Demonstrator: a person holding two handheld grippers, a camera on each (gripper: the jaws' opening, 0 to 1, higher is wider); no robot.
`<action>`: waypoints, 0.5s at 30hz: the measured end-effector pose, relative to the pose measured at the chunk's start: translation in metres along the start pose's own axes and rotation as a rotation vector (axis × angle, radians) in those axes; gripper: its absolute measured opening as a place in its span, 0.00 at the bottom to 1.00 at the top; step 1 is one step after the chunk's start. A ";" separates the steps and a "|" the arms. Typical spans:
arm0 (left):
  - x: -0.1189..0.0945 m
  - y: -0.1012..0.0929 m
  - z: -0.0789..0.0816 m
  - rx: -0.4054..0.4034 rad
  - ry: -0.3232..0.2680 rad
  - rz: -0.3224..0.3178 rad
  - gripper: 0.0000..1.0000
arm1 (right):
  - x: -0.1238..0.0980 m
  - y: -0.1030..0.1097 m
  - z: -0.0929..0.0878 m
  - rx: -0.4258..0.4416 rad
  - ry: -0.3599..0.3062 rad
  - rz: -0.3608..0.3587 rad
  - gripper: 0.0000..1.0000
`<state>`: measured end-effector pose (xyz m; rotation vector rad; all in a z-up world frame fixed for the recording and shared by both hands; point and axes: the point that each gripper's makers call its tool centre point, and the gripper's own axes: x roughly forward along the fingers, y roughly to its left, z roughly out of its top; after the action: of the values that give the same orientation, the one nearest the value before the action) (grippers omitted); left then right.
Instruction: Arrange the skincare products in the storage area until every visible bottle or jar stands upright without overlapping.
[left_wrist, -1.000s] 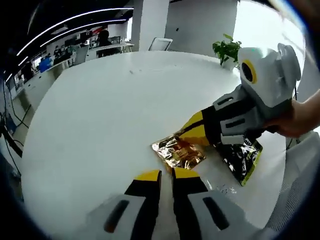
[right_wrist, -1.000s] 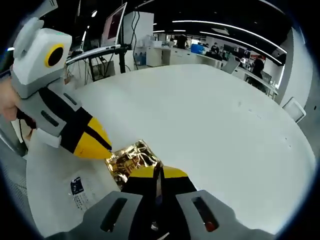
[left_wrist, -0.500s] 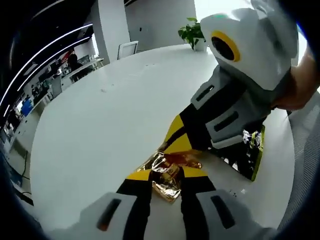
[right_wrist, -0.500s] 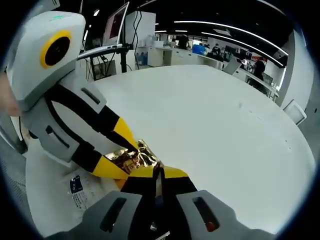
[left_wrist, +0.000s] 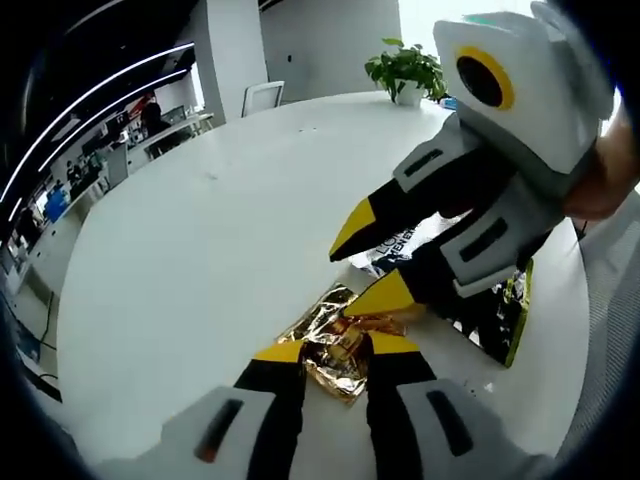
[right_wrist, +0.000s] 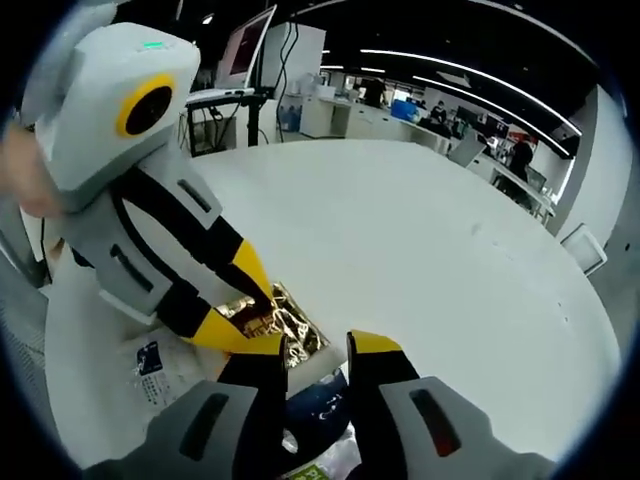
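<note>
Sachets, not bottles: a gold sachet (left_wrist: 340, 345) lies near the table (left_wrist: 200, 250) edge, our left gripper (left_wrist: 336, 352) pinching it, likely to anchor it. Our right gripper (right_wrist: 315, 362) hangs released above a dark sachet (right_wrist: 318, 400).

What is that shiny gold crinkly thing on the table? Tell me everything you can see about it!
It is a gold foil packet, very shiny and wrinkled like crumpled metallic wrapping, with brownish-orange patches in its folds. It lies flat on the white table, not standing up. The left gripper has its two yellow-tipped jaws on either side of the packet's near end. The right gripper, jaws spread apart, reaches in from the other side with one yellow tip touching the packet's edge. A dark packet lies just beside it.
</note>
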<state>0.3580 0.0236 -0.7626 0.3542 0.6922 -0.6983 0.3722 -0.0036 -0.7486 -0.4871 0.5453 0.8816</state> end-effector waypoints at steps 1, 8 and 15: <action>0.003 0.004 -0.003 0.000 0.001 0.001 0.26 | -0.001 0.000 0.000 0.000 -0.001 0.000 0.25; 0.000 0.003 0.001 0.003 0.004 0.009 0.29 | -0.009 -0.005 0.002 -0.007 0.000 -0.021 0.28; -0.008 0.003 0.018 0.012 -0.023 0.023 0.30 | -0.023 -0.007 0.008 -0.013 -0.011 -0.029 0.37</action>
<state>0.3641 0.0205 -0.7440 0.3641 0.6617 -0.6838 0.3677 -0.0161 -0.7269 -0.5009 0.5215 0.8604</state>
